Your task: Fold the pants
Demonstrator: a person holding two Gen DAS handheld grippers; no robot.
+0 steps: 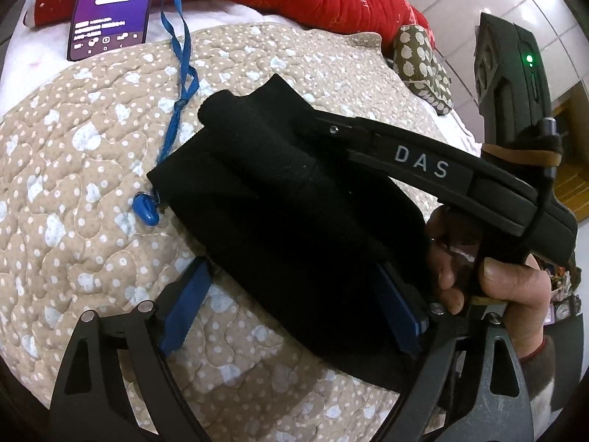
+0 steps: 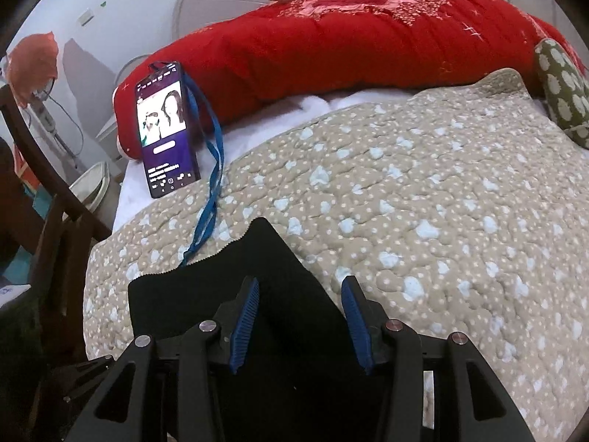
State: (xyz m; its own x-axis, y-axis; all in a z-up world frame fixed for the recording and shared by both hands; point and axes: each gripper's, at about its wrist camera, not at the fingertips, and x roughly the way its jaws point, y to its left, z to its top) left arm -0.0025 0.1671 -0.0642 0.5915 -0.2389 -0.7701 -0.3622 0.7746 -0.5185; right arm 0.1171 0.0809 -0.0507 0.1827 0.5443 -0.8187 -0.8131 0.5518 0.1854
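Note:
The black pants (image 1: 294, 221) lie bunched in a folded bundle on the beige quilted bedspread (image 1: 92, 184). My left gripper (image 1: 294, 305) is open, its blue pads (image 1: 184, 309) standing wide on either side of the bundle's near end. The right gripper's body, marked DAS (image 1: 423, 162), reaches in from the right, its front end hidden in the cloth. In the right wrist view the pants (image 2: 228, 287) lie under and between the blue pads (image 2: 244, 324) of my right gripper (image 2: 300, 283), which is open over the cloth.
A lit phone (image 2: 165, 129) with a blue lanyard (image 2: 213, 169) leans on a red quilt (image 2: 331, 37) at the back of the bed. An olive dotted pillow (image 2: 563, 88) lies at the right. The bed's left edge and a wooden chair (image 2: 55, 221) are at left.

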